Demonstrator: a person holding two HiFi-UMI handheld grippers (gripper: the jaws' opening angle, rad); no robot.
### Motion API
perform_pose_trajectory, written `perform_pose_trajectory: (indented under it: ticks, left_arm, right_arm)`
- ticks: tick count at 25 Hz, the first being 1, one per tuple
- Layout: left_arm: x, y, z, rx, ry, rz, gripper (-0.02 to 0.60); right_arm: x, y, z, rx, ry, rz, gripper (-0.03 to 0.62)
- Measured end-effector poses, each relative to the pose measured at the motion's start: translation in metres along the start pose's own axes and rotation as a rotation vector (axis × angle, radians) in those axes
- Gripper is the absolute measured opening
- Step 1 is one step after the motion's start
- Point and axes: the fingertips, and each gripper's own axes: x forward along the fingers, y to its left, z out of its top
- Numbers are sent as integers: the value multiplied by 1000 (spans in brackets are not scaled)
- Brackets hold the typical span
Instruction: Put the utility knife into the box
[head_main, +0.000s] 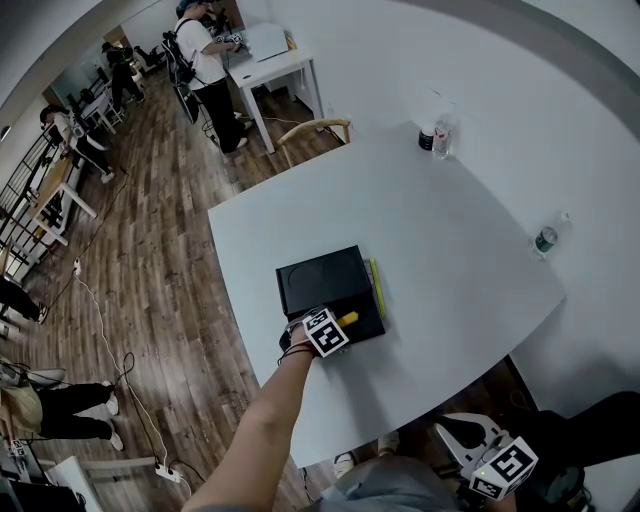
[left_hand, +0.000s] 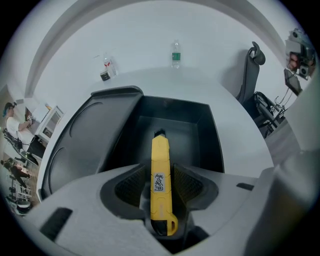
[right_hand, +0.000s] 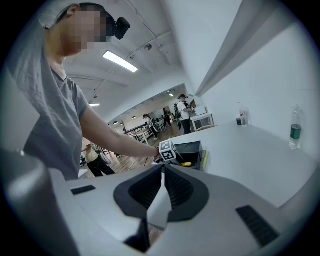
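Seemingly to drop it inside, the left gripper tips over the box, jaws spread beside the knife, while the right gripper waits near, jaws together.

We see a large white table with rounded corners on a dark wood-plank floor. Near its far edge a clear plastic bottle stands upright, just beside a small dark jar. Well apart from them, a green-labelled water bottle stands by the right edge. A wooden chair sits at the far corner. Beyond it we make out a small white table carrying a white box-like appliance, with a person in a white top standing beside it. A white power strip lies on the floor. A black office chair stands past the big table.
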Motion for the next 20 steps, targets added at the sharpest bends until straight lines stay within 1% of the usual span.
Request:
perform_pose_trajectory:
  ticks: [3, 5, 8, 13, 17, 20]
  left_arm:
    - [-6, -6, 1, -45, -10, -50, 188]
    - [-14, -6, 6, -78, -37, -64, 192]
    - [-28, -4, 11, -92, -67, -58, 192]
    - [-49, 3, 19, -77, -118, -17, 192]
    - [-68, -2, 21, -109, -142, -2, 192]
    - [-77, -5, 24, -117, -174, 4, 192]
  right_arm:
    - [-3, 2, 1, -2, -3, -2, 35]
    - [-5, 2, 0, -3, -4, -4, 35]
    - [-5, 4, 2, -5, -9, 1, 35]
    - [1, 11, 6, -21, -19, 26, 35]
    - [2, 18, 9, -34, -28, 42, 35]
    - [4, 22, 12, -45, -39, 51, 35]
